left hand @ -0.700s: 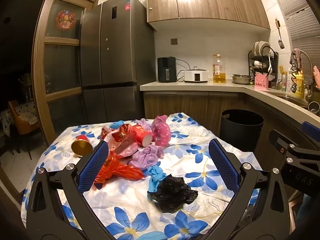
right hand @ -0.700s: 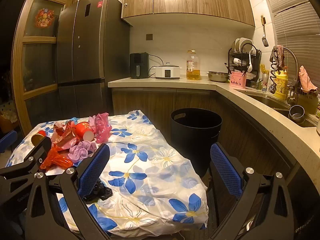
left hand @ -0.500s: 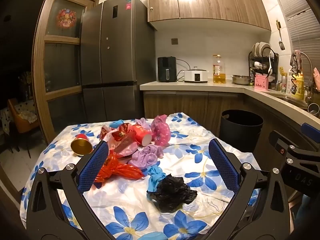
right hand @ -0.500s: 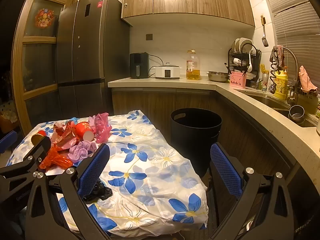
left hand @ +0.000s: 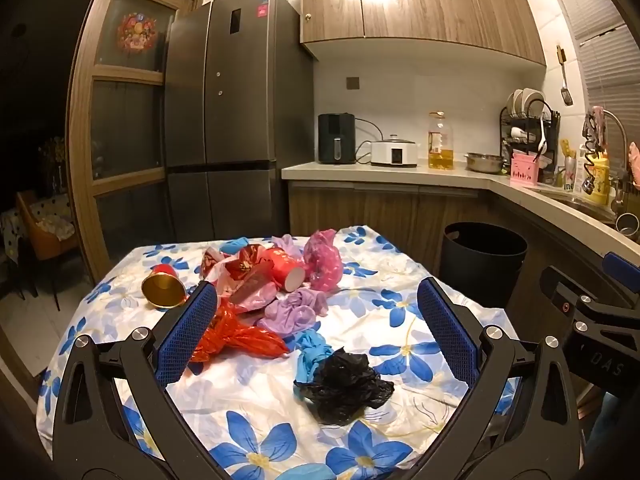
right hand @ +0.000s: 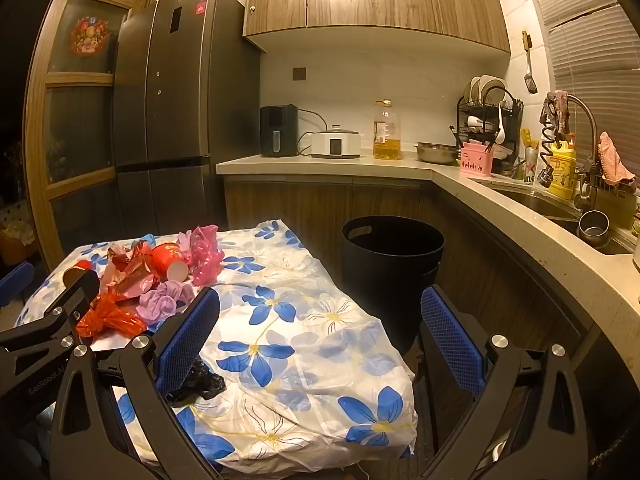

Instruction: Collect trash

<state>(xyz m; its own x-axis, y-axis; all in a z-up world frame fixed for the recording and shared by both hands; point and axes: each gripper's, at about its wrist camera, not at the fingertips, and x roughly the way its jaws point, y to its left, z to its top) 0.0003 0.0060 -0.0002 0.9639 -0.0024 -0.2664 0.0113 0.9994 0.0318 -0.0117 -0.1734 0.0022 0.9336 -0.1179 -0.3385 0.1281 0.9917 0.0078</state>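
Note:
A pile of trash lies on the table with the blue-flower cloth [left hand: 404, 340]: a black crumpled bag [left hand: 344, 386] nearest, a blue glove [left hand: 310, 354], an orange-red bag [left hand: 236, 334], a purple bag [left hand: 294, 308], a pink bag [left hand: 324, 260], a red paper cup [left hand: 286, 270] and a gold-lined cup [left hand: 162, 288] on its side. My left gripper [left hand: 318, 334] is open above the table's near end, over the black bag. My right gripper [right hand: 320, 340] is open at the table's right corner. The black trash bin [right hand: 392, 268] stands on the floor right of the table.
A kitchen counter [right hand: 400, 166] with an air fryer, rice cooker, oil bottle and dish rack runs behind and along the right to a sink [right hand: 532, 204]. A steel fridge [left hand: 236, 120] stands behind the table. A wooden glass door [left hand: 124, 128] is at the left.

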